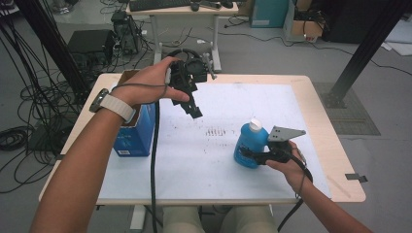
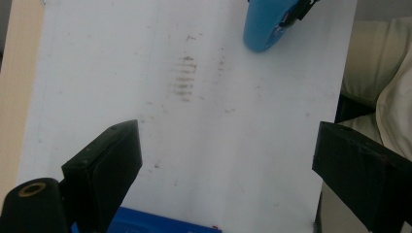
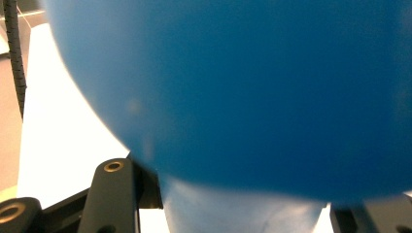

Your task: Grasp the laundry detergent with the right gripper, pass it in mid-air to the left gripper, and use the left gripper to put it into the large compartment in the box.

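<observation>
From the high view, my right claw point(image 1: 252, 156) is clamping the blue bottle point(image 1: 249, 144), which is standing upright on the white mat point(image 1: 214, 165) near the counter's point(image 1: 318, 126) right side, with bare mat lying open to its left. My left claw point(image 1: 193, 108) is hovering empty beside the blue box point(image 1: 138, 133) at the mat's left edge.

In the left gripper view, my jaws are standing wide apart over smudged mat, with the bottle point(image 2: 267, 26) far off and the box's top point(image 2: 160, 228) just below.

In the right gripper view, the bottle's blue wall point(image 3: 252, 87) is pressing close between my jaws.
</observation>
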`<move>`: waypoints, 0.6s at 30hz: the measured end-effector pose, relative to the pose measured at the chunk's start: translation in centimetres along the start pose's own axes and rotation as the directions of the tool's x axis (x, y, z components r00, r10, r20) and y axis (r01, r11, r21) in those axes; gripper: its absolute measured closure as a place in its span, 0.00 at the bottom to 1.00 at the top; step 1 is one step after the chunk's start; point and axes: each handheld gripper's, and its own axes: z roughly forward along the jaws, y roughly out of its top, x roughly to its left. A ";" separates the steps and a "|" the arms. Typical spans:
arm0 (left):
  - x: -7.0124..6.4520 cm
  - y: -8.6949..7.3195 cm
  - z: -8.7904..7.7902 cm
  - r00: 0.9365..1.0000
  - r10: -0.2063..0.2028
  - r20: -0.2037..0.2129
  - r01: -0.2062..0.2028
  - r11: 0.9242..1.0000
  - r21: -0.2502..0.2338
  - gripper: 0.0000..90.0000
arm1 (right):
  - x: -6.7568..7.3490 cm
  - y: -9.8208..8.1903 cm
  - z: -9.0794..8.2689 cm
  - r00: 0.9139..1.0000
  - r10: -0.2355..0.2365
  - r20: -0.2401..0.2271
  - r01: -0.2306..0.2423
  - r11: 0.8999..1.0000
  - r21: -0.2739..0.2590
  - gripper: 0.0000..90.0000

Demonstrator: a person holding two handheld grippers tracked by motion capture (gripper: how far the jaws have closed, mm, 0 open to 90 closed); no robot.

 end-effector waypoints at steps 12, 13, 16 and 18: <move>0.0 0.0 0.0 1.000 0.000 0.001 0.000 1.000 0.002 0.12 | 0.1 0.0 -0.1 1.000 0.013 0.006 -0.013 1.000 0.006 0.47; 0.0 0.0 0.0 1.000 0.002 -0.001 -0.002 1.000 0.000 0.12 | 0.1 0.0 -0.1 1.000 0.014 0.004 -0.014 1.000 0.006 0.47; 0.0 0.0 0.0 1.000 0.002 -0.001 -0.002 1.000 -0.001 0.12 | 0.1 0.0 0.0 1.000 0.009 0.001 -0.009 1.000 0.003 0.47; 0.0 0.0 0.0 1.000 0.001 -0.001 -0.001 1.000 -0.001 0.12 | 0.0 0.0 0.0 1.000 0.005 0.001 -0.005 1.000 0.003 0.47</move>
